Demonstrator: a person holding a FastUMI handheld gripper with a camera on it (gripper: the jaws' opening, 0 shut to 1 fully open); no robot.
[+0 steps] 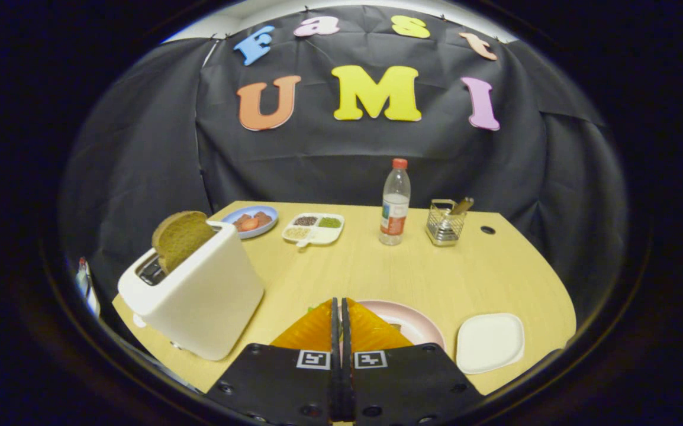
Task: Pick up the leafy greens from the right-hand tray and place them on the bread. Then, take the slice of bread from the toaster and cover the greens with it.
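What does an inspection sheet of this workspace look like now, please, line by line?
Surface: light wooden table, with a round hole near its far right corner.
Job's things: brown bread slice stands in the white toaster; pink plate lies just beyond the fingers, with a bit of green at its left, partly hidden; white square tray on the right holds nothing.
Clutter: water bottle, wire basket, divided dish, blue plate with food.
Grippers: gripper, jaws closed together, nothing visibly between them.
Cables: nothing seen.
Surroundings: black cloth wall behind the table.
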